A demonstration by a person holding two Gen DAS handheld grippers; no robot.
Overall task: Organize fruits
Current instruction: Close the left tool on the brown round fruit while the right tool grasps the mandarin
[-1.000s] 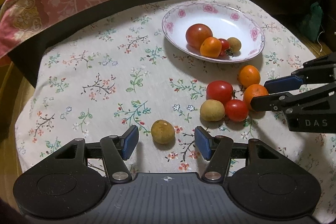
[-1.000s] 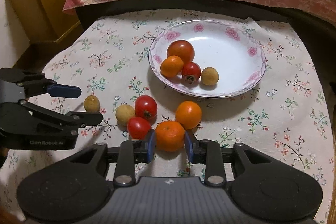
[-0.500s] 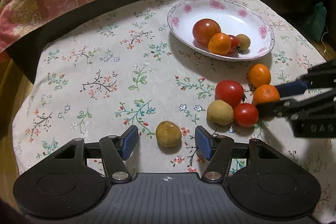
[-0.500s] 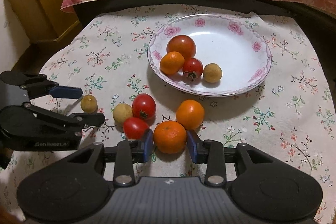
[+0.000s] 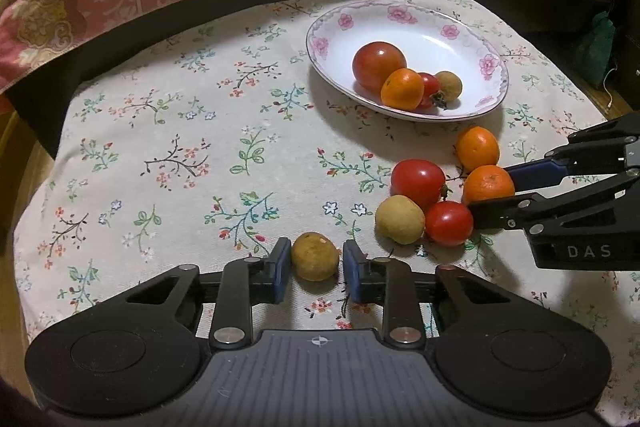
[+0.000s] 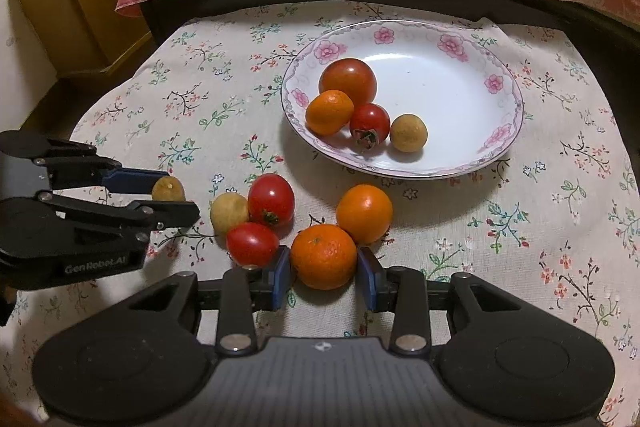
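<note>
Readable text: "DAS" on the right gripper (image 5: 490,193) body, "GenRobot.AI" on the left gripper (image 6: 168,193) body. Both point down at the floral cloth (image 5: 180,147). Left is clamped on a brown longan (image 5: 315,256) at the cloth's near edge. Right is clamped on an orange (image 6: 323,256) near the plate (image 6: 460,43), beside loose tomatoes.

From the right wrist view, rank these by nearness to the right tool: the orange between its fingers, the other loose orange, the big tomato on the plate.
1. Orange, between the right tool's pads.
2. Other loose orange, just beyond, slightly right, on the cloth.
3. Big tomato, farthest, at the left of the plate.
</note>
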